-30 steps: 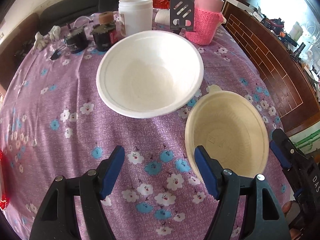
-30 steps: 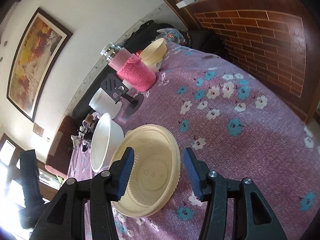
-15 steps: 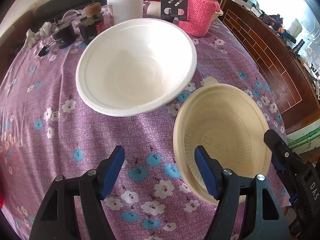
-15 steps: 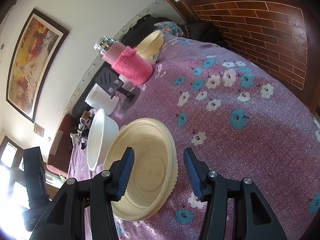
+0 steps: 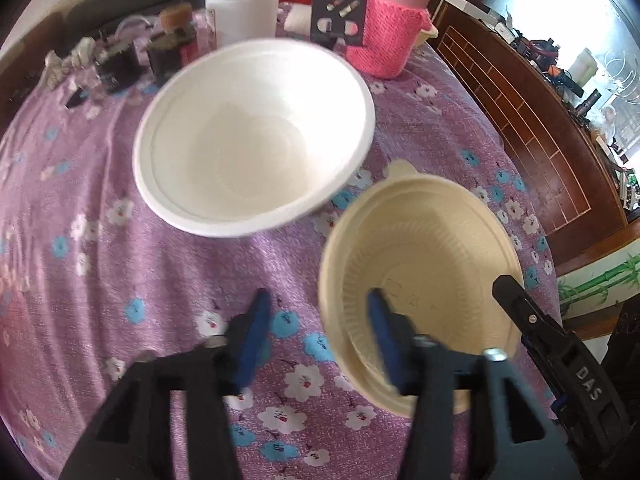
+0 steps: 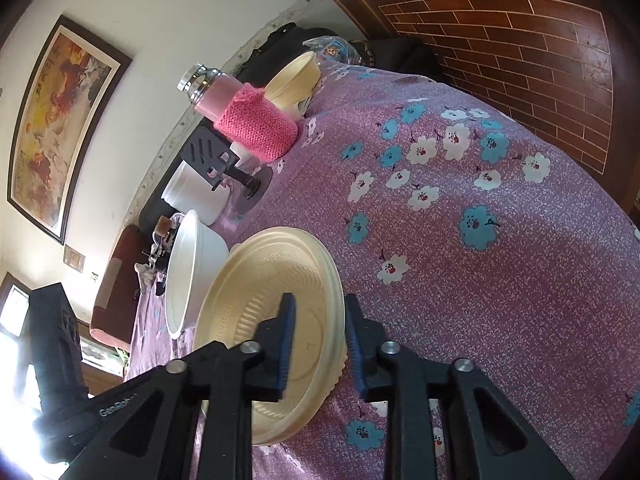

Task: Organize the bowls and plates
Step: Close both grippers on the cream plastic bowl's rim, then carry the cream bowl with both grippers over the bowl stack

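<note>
A large white bowl (image 5: 252, 136) sits on the purple floral tablecloth (image 5: 120, 264); it also shows in the right wrist view (image 6: 188, 264). A cream ribbed plate (image 5: 424, 264) lies to its right. My left gripper (image 5: 318, 332) straddles the plate's near-left rim with a gap between its fingers. My right gripper (image 6: 318, 328) has its fingers either side of the cream plate's (image 6: 256, 292) right rim, closing on it. The right gripper also shows in the left wrist view (image 5: 532, 328). A second cream bowl (image 6: 296, 80) stands far back.
At the table's far edge stand a pink flask in a knitted sleeve (image 5: 392, 28), a white tub (image 5: 242, 8), a black phone stand (image 5: 340, 12) and small dark jars (image 5: 168, 52). The table edge drops to a brick-pattern floor (image 5: 528, 128) on the right.
Both grippers have moved forward onto the cream plate. Both pairs of fingers have narrowed, the right ones around the plate's rim.
</note>
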Demonstrator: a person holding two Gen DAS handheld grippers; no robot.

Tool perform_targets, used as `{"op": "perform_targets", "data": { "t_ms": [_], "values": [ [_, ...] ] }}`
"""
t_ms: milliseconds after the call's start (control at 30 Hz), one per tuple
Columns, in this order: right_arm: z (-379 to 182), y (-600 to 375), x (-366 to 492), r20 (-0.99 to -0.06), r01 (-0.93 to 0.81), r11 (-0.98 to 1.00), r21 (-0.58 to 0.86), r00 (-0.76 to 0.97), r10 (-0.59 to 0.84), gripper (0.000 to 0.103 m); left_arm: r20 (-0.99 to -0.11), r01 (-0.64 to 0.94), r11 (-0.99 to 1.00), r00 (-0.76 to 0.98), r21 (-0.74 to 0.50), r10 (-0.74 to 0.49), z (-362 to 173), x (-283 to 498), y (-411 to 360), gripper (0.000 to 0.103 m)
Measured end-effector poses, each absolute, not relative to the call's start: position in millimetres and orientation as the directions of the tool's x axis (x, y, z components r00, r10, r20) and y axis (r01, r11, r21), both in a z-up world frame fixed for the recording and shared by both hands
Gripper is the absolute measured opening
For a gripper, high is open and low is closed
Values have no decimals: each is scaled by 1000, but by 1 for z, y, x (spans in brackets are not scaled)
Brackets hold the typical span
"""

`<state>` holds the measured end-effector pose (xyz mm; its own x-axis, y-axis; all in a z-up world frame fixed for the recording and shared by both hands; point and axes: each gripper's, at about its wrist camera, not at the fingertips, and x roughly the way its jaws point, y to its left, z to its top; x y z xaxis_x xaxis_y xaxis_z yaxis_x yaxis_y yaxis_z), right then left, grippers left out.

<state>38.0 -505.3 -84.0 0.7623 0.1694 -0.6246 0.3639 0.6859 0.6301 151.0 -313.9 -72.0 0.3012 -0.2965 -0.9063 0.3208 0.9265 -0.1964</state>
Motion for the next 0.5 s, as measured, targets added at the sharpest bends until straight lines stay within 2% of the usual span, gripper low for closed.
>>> {"op": "perform_targets", "data": {
  "t_ms": [33,67,167,500],
  "values": [
    [-84,-505,38,-629,368,691,622,761,161,11,-907,320,925,294,-204,-302,-74,151,-314,26],
    [-84,-504,38,-634,373,698,611,758,150,11,-908,321,923,284,-212,-307,-76,152,-314,18],
    [-84,-503,38,-630,366,701,612,761,152,10,-906,321,920,281,-224,-318,-76,151,-314,13],
    [-81,-496,36,-629,358,715,600,764,144,10,-902,319,924,299,-211,-310,-68,143,-306,13]
  ]
}}
